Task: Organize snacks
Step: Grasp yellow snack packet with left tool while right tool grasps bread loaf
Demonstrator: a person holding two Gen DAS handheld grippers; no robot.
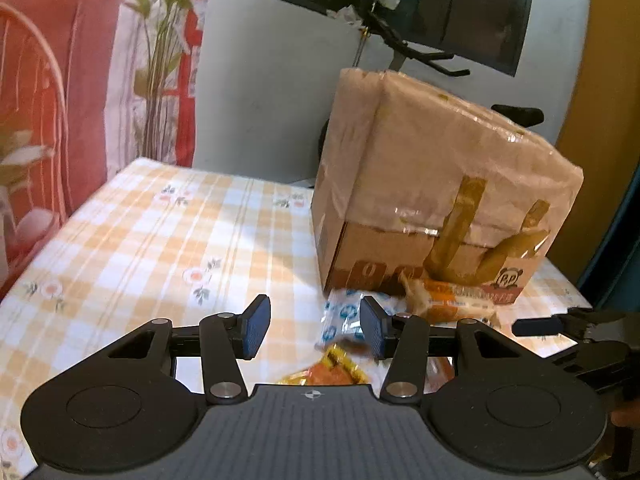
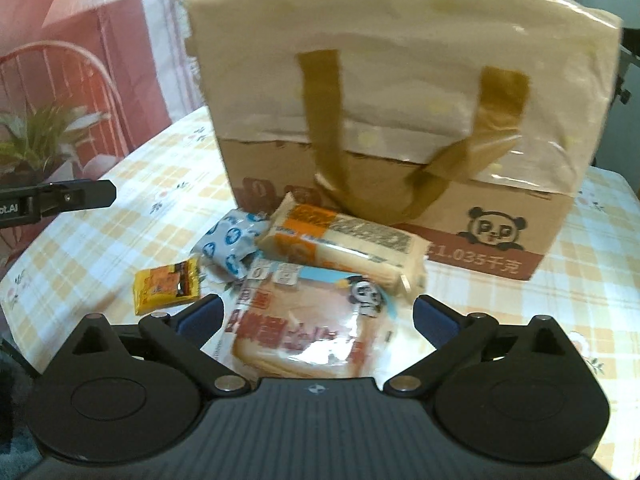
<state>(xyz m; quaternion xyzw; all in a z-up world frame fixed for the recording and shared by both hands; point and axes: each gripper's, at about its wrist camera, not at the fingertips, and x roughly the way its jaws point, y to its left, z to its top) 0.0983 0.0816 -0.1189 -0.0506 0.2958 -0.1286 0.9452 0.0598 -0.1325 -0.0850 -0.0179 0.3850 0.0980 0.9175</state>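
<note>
From the left wrist camera, the left gripper (image 1: 314,330) is about half open and has nothing in it. It hangs over the table (image 1: 140,236) with the checked cloth. A small blue and white packet (image 1: 340,318) lies just past the right-hand finger, a bit to the right of the gap. A little yellow packet (image 1: 328,372) lies under the gripper, close to the near edge. A long orange and white pack (image 1: 452,302) lies further right, up against the bottom of the big cardboard box (image 1: 400,252). A cream bag (image 1: 440,152) with brown handles sits over the top of the box. The tip of the right gripper (image 1: 536,326) pokes in from the right side.

From the right wrist camera, the right gripper (image 2: 318,316) is open very wide and holds nothing. A flat pack of bread (image 2: 308,320) lies right between its fingers, but the pads do not touch it. It is the nearest snack to this hand. The long orange and white pack (image 2: 344,246) lies behind it, slanting from far left to near right, next to the box (image 2: 500,236). The blue and white packet (image 2: 232,248) and the yellow packet (image 2: 168,286) lie to the left, nearer the left gripper (image 2: 92,196). I think the right hand will close on the bread pack.
</note>
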